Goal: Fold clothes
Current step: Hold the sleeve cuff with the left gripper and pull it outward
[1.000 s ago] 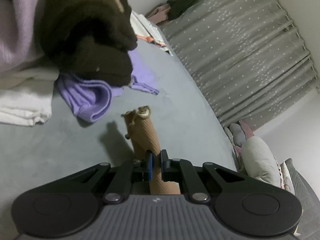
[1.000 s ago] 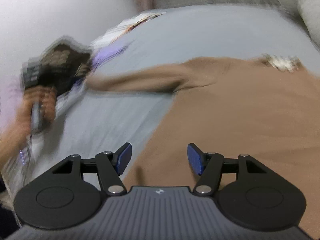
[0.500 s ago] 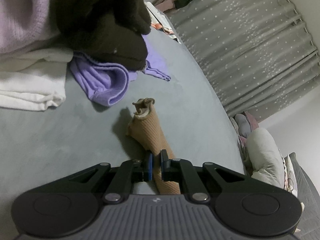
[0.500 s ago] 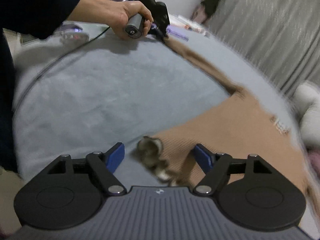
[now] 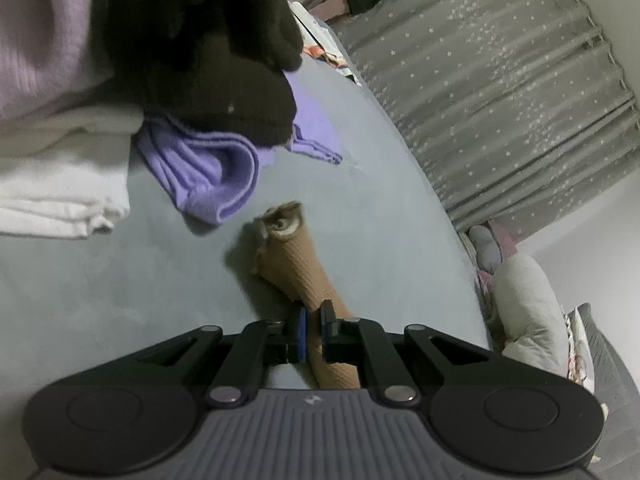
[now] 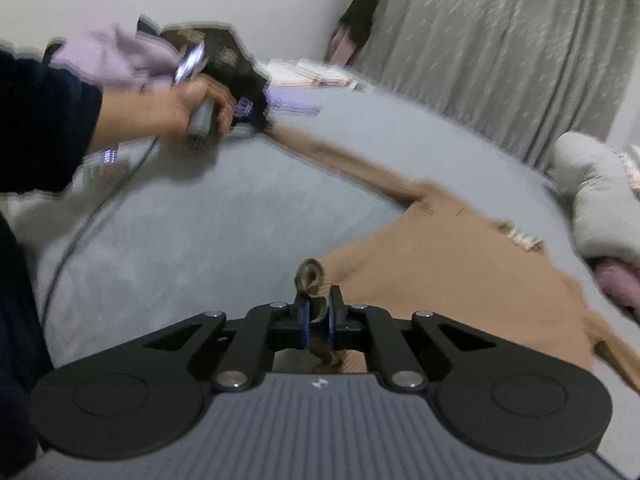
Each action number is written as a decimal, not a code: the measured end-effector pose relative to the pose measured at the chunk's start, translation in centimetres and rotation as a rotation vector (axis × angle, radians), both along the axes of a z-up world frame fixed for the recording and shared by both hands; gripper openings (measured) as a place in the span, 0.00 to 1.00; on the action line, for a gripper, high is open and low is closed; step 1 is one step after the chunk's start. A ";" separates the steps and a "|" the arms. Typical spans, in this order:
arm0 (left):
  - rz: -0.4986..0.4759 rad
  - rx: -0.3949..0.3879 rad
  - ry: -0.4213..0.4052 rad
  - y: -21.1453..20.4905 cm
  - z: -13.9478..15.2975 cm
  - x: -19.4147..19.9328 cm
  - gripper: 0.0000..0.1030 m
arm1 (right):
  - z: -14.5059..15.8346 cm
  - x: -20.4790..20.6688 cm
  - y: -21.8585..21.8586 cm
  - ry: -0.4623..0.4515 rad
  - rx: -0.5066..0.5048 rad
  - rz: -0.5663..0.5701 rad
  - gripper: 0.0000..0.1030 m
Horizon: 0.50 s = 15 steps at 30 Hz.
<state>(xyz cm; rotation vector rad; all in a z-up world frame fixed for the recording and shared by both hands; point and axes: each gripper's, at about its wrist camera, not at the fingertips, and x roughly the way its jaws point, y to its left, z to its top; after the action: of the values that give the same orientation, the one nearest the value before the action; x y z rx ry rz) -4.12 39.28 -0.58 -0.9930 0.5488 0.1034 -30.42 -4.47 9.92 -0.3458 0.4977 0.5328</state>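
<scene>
Tan sweater (image 6: 460, 280) in both grippers, prob. sleeves

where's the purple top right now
In the left wrist view, the purple top lies upper left on the grey bed, under the dark brown garment, beside the white one.

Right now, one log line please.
left claw: shut on sleeve | right claw: shut on hem | brown sweater: flat on bed

hand-held gripper bodies: black linkage arms, silver pivot screws, ribbed grey top with a tiny white logo
pads (image 5: 302, 332): blue
left hand (image 6: 192, 110): bare skin
sleeve (image 6: 44, 128): dark navy
cable (image 6: 76, 236): thin, dark
</scene>
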 end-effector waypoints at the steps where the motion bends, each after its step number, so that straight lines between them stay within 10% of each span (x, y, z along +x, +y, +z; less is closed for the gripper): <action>1: 0.005 -0.012 -0.002 0.2 0.0 -0.1 0.05 | 0.3 0.2 -0.4 0.015 0.025 -0.004 0.08; 15: 0.042 -0.024 -0.016 0.8 0.2 -1.4 0.05 | -5.3 -1.1 0.9 0.225 0.042 0.199 0.10</action>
<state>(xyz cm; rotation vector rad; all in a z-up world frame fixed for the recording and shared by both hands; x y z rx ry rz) -5.51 40.10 -0.39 -1.0278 0.5153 0.1267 -31.51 -3.55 4.66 -0.2976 0.6723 0.7794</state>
